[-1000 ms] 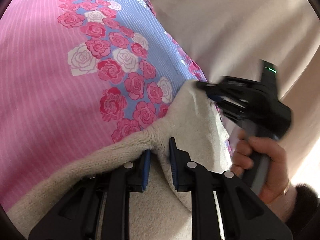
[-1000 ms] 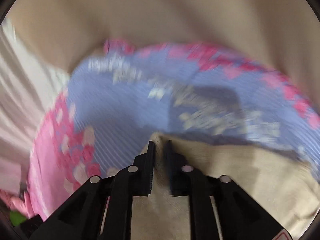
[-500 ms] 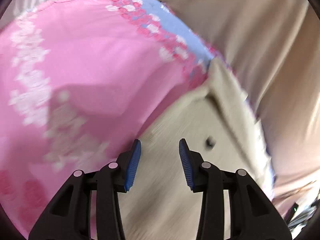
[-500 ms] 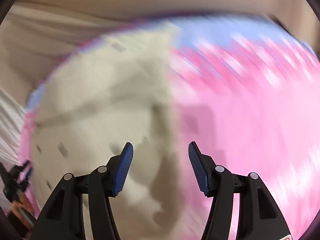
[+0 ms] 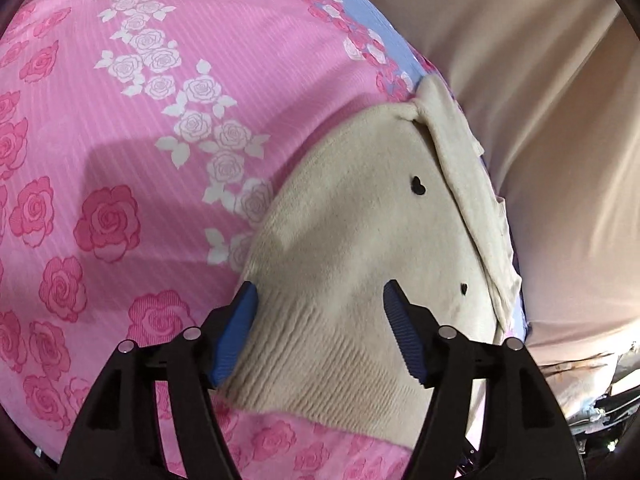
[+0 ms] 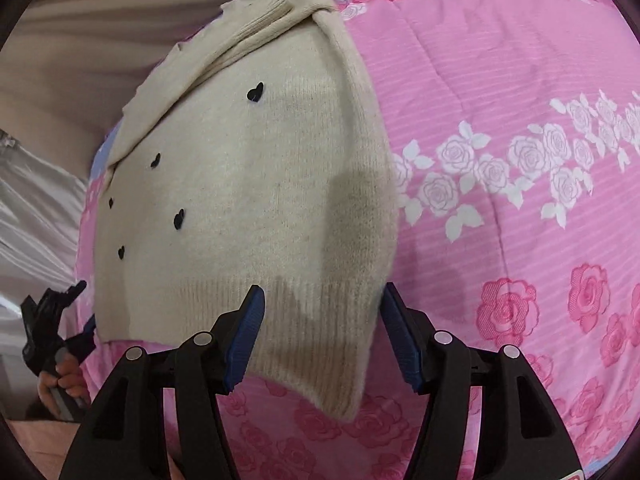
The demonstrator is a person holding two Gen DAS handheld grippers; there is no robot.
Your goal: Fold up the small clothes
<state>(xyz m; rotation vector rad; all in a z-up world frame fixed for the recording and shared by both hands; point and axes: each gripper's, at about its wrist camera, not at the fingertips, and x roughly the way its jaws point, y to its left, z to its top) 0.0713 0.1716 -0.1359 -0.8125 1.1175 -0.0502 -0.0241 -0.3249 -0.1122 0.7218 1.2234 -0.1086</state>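
A small cream knit sweater (image 6: 256, 184) dotted with tiny black hearts (image 6: 255, 91) lies flat on a pink rose-print quilt (image 6: 500, 128), near the quilt's blue-banded edge, with one sleeve (image 6: 224, 44) already folded across its far side; its ribbed hem (image 5: 320, 368) is the part nearest both cameras; the left gripper (image 5: 320, 336) hovers over that hem with its blue pads (image 5: 234, 336) spread wide, having just been opening, and nothing pinched between them; the right gripper (image 6: 322, 340) stands above the hem's other corner, fingers likewise parted and empty after opening; in the right view a hand (image 6: 60, 384) holding the other gripper shows beside the sweater's left edge; judged from this, one fold has been released and the next move calls for pinching both hem corners and carrying them up toward the collar.
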